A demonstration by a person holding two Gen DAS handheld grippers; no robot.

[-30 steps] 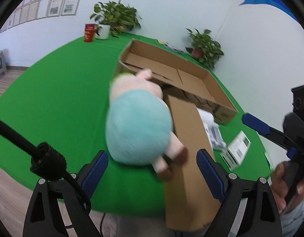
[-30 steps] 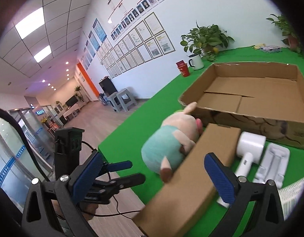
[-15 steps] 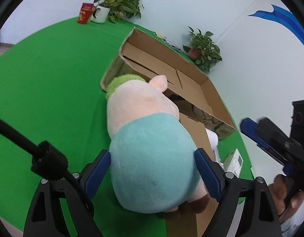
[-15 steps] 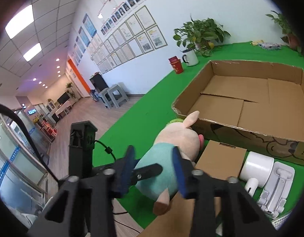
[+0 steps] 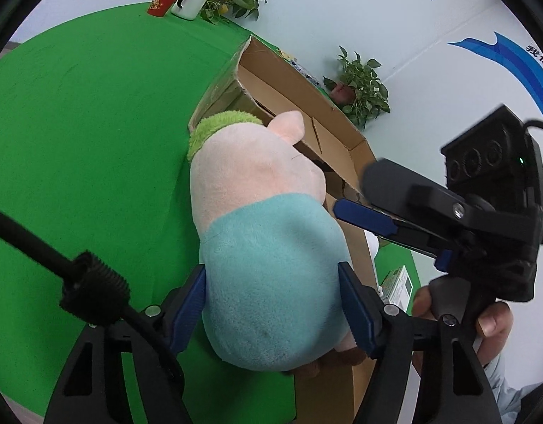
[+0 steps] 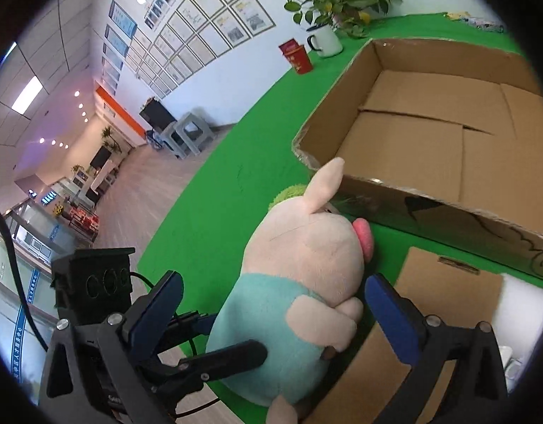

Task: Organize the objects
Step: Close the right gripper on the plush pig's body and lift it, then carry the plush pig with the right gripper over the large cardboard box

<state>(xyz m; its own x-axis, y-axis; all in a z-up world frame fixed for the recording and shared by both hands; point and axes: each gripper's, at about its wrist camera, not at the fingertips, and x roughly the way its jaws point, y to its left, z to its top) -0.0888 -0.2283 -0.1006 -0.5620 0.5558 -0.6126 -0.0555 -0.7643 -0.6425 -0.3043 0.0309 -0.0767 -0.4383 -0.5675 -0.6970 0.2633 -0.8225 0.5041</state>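
The plush pig (image 5: pixel 268 247) lay on the green worktop (image 5: pixel 88 141) beside the cardboard box (image 6: pixel 430 134); the left gripper (image 5: pixel 271 304) was closing its fingers around its body, the right gripper (image 6: pixel 271 304) was spreading wide

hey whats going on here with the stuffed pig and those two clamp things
A person is tidying things on a green table. The left gripper is closing around the teal body of a plush pig, its pads at both flanks. The right gripper is opening, straddling the pig without gripping. The pig lies partly on a flat cardboard piece, beside an open, empty cardboard box.
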